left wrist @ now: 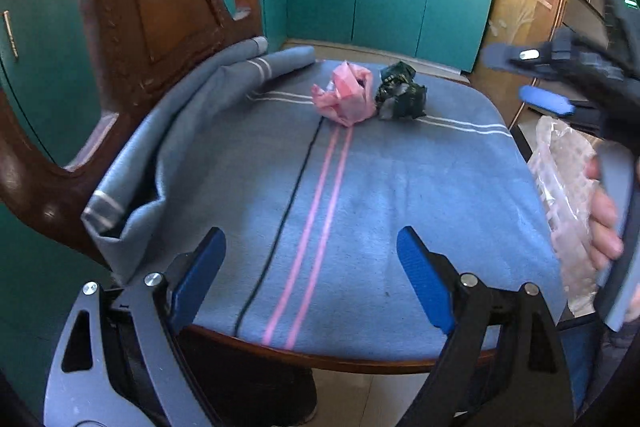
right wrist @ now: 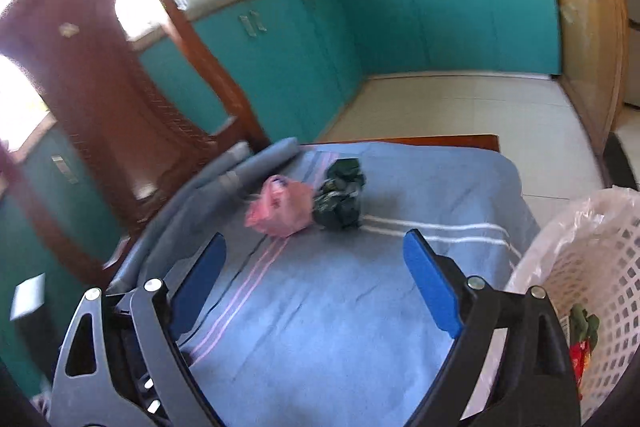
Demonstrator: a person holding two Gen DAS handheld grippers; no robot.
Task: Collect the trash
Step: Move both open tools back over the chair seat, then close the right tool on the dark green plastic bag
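— Pink crumpled bag (left wrist: 345, 94) and dark green crumpled wrapper (left wrist: 400, 91): side by side, touching, on the blue blanket (left wrist: 360, 195) over the chair seat, toward its far edge.

— Direction from the jaws?

— Straight ahead of both grippers, well apart from each. Left gripper (left wrist: 311, 279) spread wide, nothing between the pads, low over the near seat edge. Right gripper (right wrist: 314, 281) likewise wide open and empty, higher up, beside the basket.

— Long axis?

— Hard to call; both pieces lumpy and roundish. Together, a row running left to right across the seat, pink on the left, green on the right.

— Nearer hand?

— Cannot tell for certain. Probably the left for the pink, the right for the green, judging by sides.

— Edges, room?

— Rolled blanket fold (left wrist: 192, 107) and wooden chair back (left wrist: 140, 7) close on the left, so little clearance there. Open blanket in front, free lane down the pink stripes. White mesh basket (right wrist: 592, 291) with a plastic liner off the right seat edge, already some scraps inside; likely drop point. Far seat edge just behind the trash, so a push risks a fall to the floor.
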